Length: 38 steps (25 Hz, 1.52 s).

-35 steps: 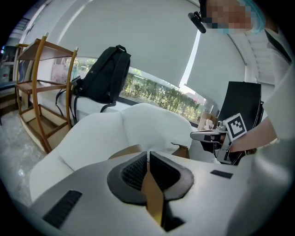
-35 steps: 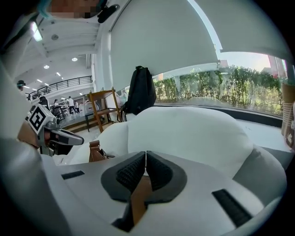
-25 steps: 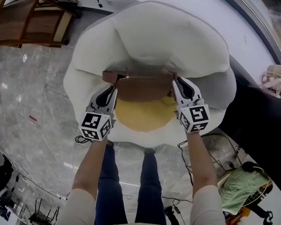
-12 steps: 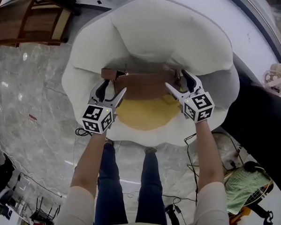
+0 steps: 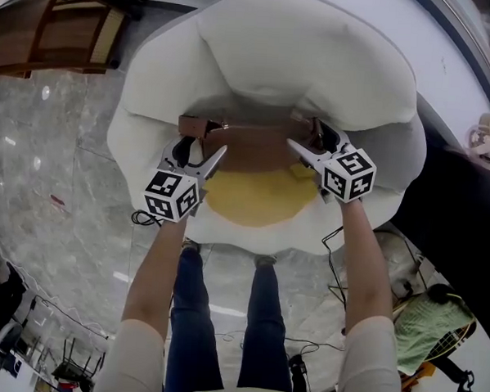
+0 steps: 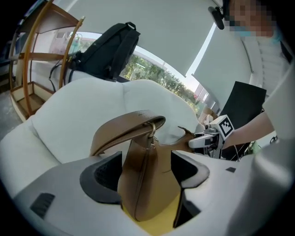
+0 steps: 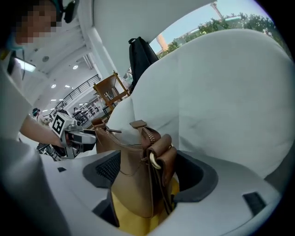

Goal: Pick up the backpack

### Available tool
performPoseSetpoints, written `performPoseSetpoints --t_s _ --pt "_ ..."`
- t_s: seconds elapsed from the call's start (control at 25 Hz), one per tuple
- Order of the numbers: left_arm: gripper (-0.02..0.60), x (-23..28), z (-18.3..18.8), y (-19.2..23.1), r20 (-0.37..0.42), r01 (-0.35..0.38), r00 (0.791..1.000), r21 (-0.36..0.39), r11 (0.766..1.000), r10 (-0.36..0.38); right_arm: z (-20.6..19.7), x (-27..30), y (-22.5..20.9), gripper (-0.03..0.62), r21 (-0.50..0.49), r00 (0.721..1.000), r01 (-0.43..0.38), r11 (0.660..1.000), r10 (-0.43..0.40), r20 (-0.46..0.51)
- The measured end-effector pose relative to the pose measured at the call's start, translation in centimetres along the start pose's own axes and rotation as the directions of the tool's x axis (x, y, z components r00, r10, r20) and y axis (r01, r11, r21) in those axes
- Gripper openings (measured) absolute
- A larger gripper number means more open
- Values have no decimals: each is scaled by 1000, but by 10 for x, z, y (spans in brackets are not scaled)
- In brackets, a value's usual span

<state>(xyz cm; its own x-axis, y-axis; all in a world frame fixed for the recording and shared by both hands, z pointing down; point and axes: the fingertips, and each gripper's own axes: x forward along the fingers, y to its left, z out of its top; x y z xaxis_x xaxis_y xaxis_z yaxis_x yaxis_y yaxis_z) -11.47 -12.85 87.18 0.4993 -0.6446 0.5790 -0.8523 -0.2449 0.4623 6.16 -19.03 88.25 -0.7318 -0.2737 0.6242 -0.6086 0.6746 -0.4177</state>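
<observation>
Brown backpack upright on yellow cushion of white armchair. Left claw: spread wide, just been opening; straddles one end of backpack without pinching. Right claw: likewise spread, just been opening; straddles the other, zippered end, not gripping it.

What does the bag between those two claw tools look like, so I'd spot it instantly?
Look for the white armchair. On its seat lies the bag, between the left gripper and the right gripper, whose jaws have just been opening around its ends. It is tan-brown above and yellow below, unlike the black backpack behind the chair.
</observation>
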Motion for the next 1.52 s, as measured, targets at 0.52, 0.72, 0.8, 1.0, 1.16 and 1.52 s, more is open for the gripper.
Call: performPoseSetpoints --t_s 0.52,0.72,0.8,1.0,1.16,1.52 --pt "196 9 -7 2 -20 -30 999 9 1000 30 -10 -3 3 224 -23 992 123 992 -123 12" --pt "158 8 -8 -3 -37 -34 999 14 999 35 -13 -9 10 190 1 983 184 983 -184 24" --pt "152 8 -8 -5 -47 -27 998 22 999 28 -15 -13 12 185 10 980 196 981 -196 32" --pt "140 3 -1 -9 -57 -20 998 42 999 22 -13 -23 22 178 24 975 212 977 -213 59" --pt "133 -8 16 -16 -37 -18 999 80 997 21 -3 -36 35 175 52 968 235 971 -239 78" --pt "129 -53 76 -53 43 11 999 125 992 -16 57 -94 74 173 4 947 287 958 -285 150"
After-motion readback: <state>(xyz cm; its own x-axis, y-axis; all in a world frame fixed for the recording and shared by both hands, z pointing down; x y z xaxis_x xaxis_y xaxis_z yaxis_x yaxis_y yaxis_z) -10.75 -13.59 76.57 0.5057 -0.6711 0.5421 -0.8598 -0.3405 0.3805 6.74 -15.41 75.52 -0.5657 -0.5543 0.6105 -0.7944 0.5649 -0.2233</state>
